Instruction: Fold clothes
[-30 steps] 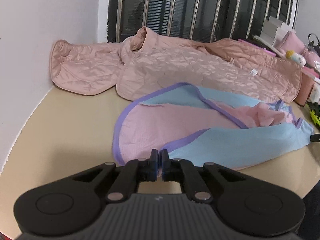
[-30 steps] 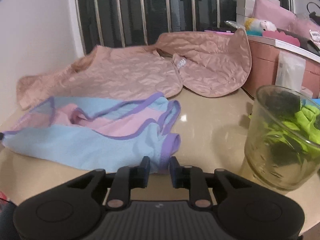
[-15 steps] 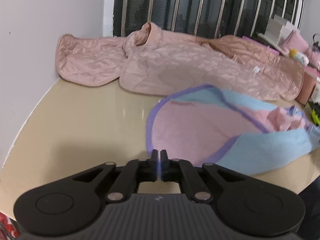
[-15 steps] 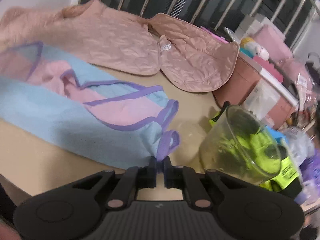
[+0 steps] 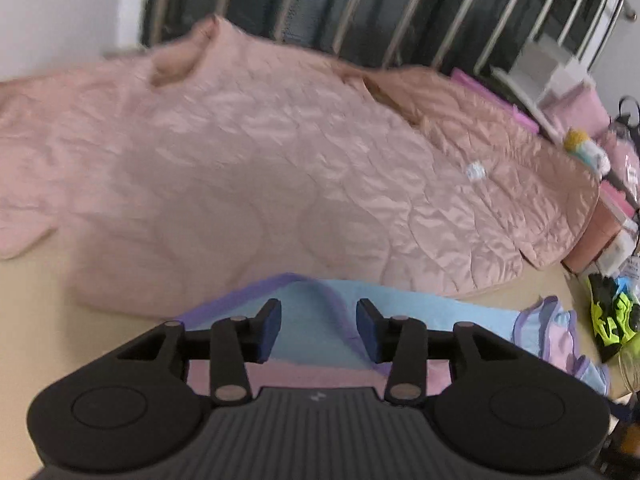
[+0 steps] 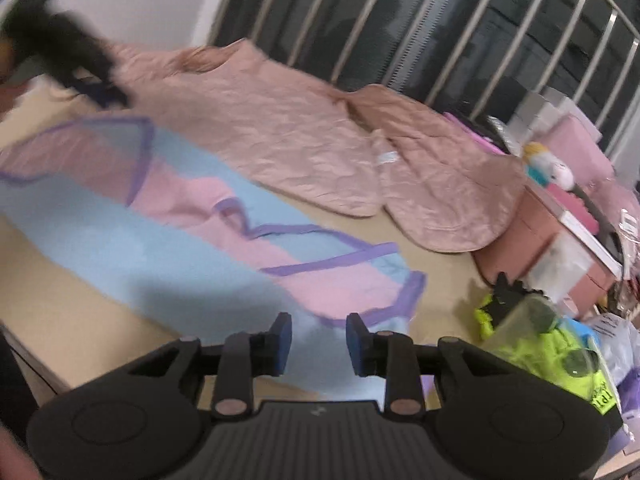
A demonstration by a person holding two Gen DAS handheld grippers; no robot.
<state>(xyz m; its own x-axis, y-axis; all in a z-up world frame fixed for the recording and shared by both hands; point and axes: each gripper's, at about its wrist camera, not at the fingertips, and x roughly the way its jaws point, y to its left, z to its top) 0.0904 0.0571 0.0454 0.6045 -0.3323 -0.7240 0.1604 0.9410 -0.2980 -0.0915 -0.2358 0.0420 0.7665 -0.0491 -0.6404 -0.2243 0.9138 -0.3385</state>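
A light blue and pink garment (image 6: 168, 240) with purple trim lies stretched across the beige table (image 6: 80, 320). My left gripper (image 5: 318, 328) hovers over its folded far edge (image 5: 460, 316). Its jaws are opening and the pads touch no cloth. In the right wrist view the left gripper (image 6: 106, 94) is a dark blur at the garment's far left end. My right gripper (image 6: 318, 344) hangs above the garment's near right corner. Its jaws are also opening, with blue cloth below the gap and no grip on it. A pink quilted jacket (image 5: 280, 184) is spread behind.
A clear plastic cup (image 6: 536, 344) with neon green stuff stands close on the right. Pink boxes (image 6: 536, 236) and a plush toy (image 6: 548, 164) crowd the right edge. Metal window bars (image 5: 400, 12) and a white wall close the back.
The left gripper swept right across the garment towards the jacket and opened, so the garment's left edge now lies folded over. The right gripper let go of the purple corner and rolled.
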